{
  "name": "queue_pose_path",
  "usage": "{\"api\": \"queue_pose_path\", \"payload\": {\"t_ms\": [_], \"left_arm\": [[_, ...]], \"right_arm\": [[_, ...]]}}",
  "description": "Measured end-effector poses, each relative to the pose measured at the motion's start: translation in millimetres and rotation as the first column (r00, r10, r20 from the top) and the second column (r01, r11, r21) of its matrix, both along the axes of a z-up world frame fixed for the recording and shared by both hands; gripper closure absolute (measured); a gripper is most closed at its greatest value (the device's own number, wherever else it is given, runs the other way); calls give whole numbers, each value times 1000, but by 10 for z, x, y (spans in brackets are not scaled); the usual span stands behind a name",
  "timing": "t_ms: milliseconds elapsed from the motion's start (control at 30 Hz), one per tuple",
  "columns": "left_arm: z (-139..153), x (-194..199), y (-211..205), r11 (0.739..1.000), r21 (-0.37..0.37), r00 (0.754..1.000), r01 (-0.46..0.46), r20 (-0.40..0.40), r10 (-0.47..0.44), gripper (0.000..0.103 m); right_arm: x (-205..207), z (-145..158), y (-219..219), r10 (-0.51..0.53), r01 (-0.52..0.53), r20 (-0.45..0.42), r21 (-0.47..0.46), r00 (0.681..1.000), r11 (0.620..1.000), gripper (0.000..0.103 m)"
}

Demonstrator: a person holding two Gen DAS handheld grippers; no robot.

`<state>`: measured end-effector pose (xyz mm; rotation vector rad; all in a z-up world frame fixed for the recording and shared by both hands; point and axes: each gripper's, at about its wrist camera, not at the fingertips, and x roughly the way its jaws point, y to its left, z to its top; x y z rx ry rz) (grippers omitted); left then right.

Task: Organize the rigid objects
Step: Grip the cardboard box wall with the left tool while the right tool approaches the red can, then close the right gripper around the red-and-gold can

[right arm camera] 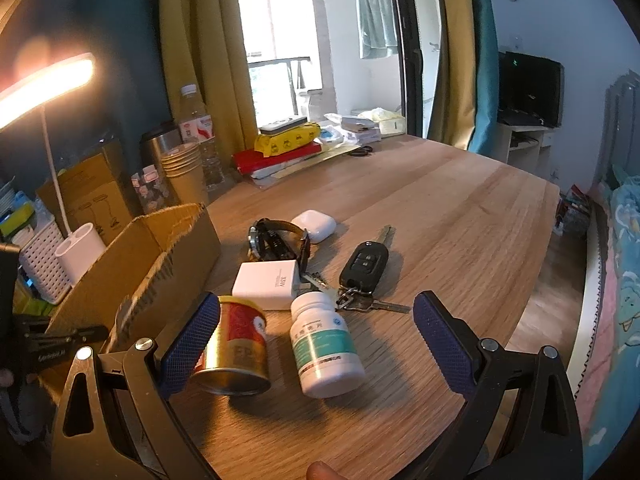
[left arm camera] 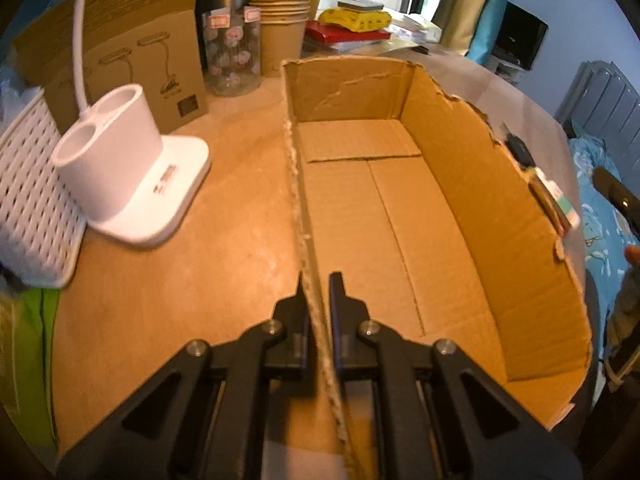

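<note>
My left gripper (left arm camera: 319, 286) is shut on the near left wall of an open, empty cardboard box (left arm camera: 472, 184), one finger on each side of the wall. The box also shows in the right wrist view (right arm camera: 152, 256) at the left. My right gripper (right arm camera: 316, 332) is open and empty above the table, with a white pill bottle (right arm camera: 326, 344) lying between its fingers and a red and gold tin can (right arm camera: 236, 348) on its side against the left finger. Beyond lie a white charger (right arm camera: 266, 282), a car key with keys (right arm camera: 362, 270), a black watch (right arm camera: 276, 240) and a white earbuds case (right arm camera: 314, 224).
A white desk lamp base (left arm camera: 132, 184) and a white perforated basket (left arm camera: 28, 200) stand left of the box. Paper cups (left arm camera: 282, 32), a glass jar (left arm camera: 232, 52), a brown lamp carton (left arm camera: 120, 56) and stacked books (right arm camera: 288, 148) line the back of the wooden table (right arm camera: 460, 216).
</note>
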<state>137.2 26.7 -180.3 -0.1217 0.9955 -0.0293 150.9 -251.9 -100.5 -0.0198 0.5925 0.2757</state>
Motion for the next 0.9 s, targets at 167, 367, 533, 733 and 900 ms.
{"api": "queue_pose_path", "payload": {"t_ms": [167,367,533,733,900], "left_arm": [[43,-51,-189,998,36,999,44,-13,-43,86],[4,143,-85,999,32,999,43,-2,-43,78],[-94,161,-44,998,27,999,53,3,-53,80],[-100,64,-61,999,22,998,39,40,-39,85],[-93,5,-21,1000,14,997,6,79,-8,88]], "right_arm": [[28,-45,69,30,-30,-14,-3,999,1000,4],[169,-172,259,99,-100,-53,-16,994,995,4],[201,-286,367,130,-133,-78,-40,988,990,4],[198,-346,466,166,-172,-84,-67,983,983,4],[207,-366,545,204,-211,-72,-100,976,972,4]]}}
